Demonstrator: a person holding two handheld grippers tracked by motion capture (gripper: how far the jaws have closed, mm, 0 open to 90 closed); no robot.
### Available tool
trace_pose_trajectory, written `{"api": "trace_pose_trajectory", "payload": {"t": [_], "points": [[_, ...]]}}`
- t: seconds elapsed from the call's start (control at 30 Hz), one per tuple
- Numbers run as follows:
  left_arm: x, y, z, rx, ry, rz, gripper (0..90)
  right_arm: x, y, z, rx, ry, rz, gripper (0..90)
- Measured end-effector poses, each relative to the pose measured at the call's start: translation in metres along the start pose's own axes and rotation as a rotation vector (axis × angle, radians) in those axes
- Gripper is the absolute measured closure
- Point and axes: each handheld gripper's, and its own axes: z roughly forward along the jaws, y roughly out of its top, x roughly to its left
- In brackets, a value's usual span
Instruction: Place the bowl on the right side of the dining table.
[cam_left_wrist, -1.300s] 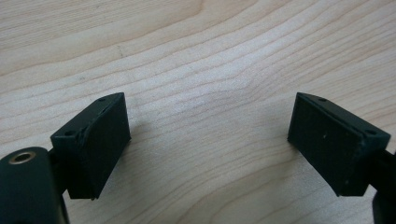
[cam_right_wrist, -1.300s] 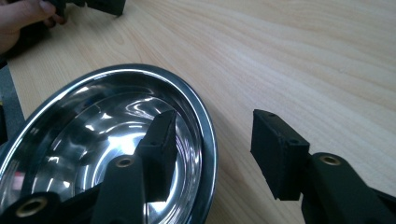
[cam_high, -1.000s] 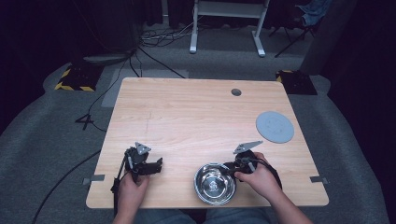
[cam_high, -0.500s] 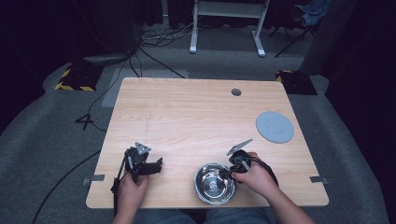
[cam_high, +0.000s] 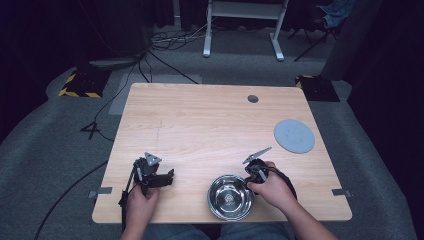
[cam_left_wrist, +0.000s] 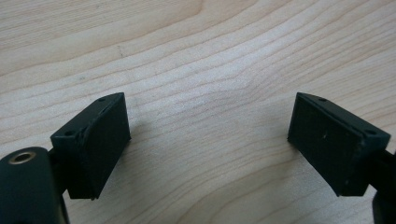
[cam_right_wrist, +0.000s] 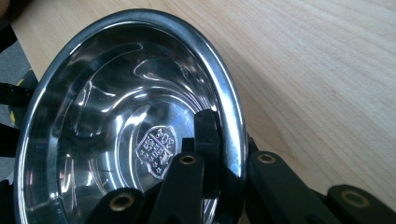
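Two grippers work at the near edge of the wooden table (cam_high: 210, 125) in the high view: the left gripper (cam_high: 169, 177) lies low on the wood at the left, held by the left hand (cam_high: 140, 202), and the right gripper (cam_high: 250, 177) sits at the right rim of the steel bowl (cam_high: 229, 197), held by the right hand (cam_high: 272, 190). This bowl stands close to the near edge, a little right of the middle. A grey round disc (cam_high: 294, 135) lies far from it, near the right edge, and a small dark hole (cam_high: 253, 98) is at the far side. From the left gripper view, the left gripper (cam_left_wrist: 208, 140) has its jaws wide apart, with nothing between them except bare table (cam_left_wrist: 205, 56). From the right gripper view, the right gripper (cam_right_wrist: 229, 144) has just been closing its jaws, and now they pinch the rim of the steel bowl (cam_right_wrist: 116, 107): one jaw is inside the bowl, the other outside. A stamped mark (cam_right_wrist: 156, 145) shows on the bowl's bottom, and the table (cam_right_wrist: 317, 70) runs beside it.
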Motion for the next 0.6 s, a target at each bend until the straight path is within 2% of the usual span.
{"api": "trace_pose_trajectory", "payload": {"t": [0.13, 0.6], "points": [[0.0, 0.0, 0.0, 0.0, -0.001, 0.0, 12.9, 0.001, 0.002, -0.005, -0.008, -0.021, -0.012, 87.2], [0.0, 0.0, 0.0, 0.0, -0.001, -0.001, 12.8, -0.001, 0.011, -0.028, -0.071, -0.051, -0.015, 87.0]]}}
